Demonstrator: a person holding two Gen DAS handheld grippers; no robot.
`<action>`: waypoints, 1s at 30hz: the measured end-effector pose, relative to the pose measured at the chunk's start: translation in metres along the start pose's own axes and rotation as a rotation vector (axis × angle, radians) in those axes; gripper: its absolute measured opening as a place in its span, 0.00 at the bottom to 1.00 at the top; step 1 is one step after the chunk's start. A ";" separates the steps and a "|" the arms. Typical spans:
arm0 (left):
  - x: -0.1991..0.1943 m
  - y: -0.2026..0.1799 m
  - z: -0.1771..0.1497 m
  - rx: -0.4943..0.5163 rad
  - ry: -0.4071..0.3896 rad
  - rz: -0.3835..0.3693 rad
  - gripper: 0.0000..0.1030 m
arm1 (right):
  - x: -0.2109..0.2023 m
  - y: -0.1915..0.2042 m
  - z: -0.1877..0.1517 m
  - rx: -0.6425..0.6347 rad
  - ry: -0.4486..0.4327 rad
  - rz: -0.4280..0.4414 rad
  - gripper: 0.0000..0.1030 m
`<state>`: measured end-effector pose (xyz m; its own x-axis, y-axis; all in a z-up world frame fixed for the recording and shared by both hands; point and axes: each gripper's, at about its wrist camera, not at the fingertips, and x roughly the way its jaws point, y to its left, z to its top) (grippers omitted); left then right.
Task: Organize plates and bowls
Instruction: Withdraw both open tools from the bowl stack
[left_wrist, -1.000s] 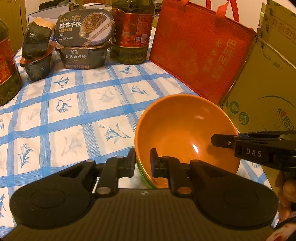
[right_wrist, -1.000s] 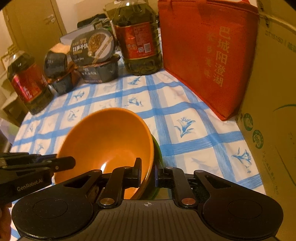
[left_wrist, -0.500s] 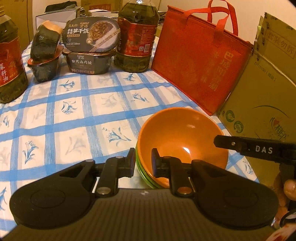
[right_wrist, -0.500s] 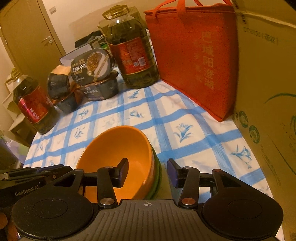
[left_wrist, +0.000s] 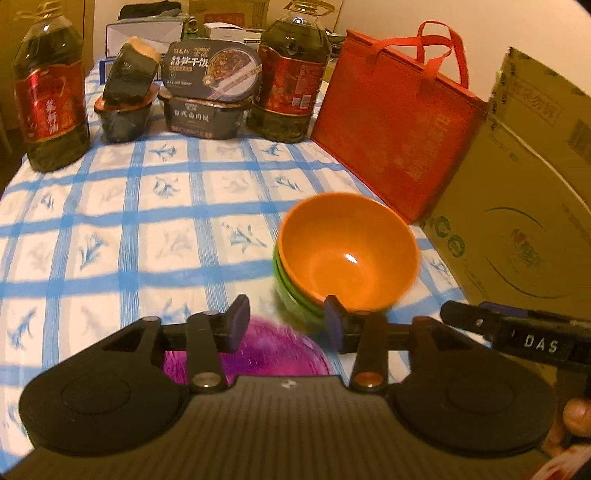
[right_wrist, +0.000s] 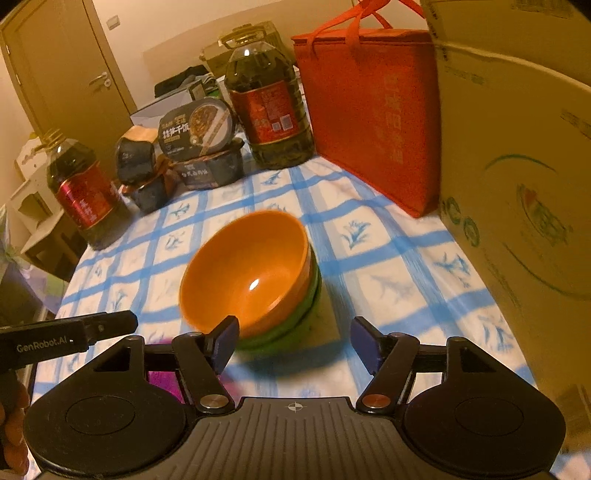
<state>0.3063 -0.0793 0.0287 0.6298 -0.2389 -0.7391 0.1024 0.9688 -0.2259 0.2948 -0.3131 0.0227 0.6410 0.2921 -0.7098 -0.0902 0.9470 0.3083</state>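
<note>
The orange bowl (left_wrist: 347, 251) sits mouth-up, nested on green bowls (right_wrist: 295, 321), on the blue-checked tablecloth (left_wrist: 110, 221) near the red bag (left_wrist: 399, 125). A round bowl, so no real long axis. The left gripper (left_wrist: 284, 323) and right gripper (right_wrist: 293, 341) are both opening, nothing between the jaws. Readable writing: "DAS" and "GenRobot.AI" on the grippers.
</note>
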 end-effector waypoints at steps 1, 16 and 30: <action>-0.006 0.000 -0.005 -0.010 0.000 -0.011 0.44 | -0.005 0.001 -0.005 0.000 0.003 0.000 0.66; -0.070 -0.013 -0.092 0.000 -0.040 0.087 0.71 | -0.060 0.010 -0.078 0.012 0.032 -0.024 0.70; -0.093 -0.009 -0.148 -0.062 -0.022 0.165 0.75 | -0.073 0.020 -0.126 -0.030 0.074 -0.039 0.70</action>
<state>0.1326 -0.0758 0.0060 0.6511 -0.0749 -0.7553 -0.0513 0.9885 -0.1423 0.1496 -0.2983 0.0011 0.5862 0.2630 -0.7663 -0.0896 0.9611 0.2613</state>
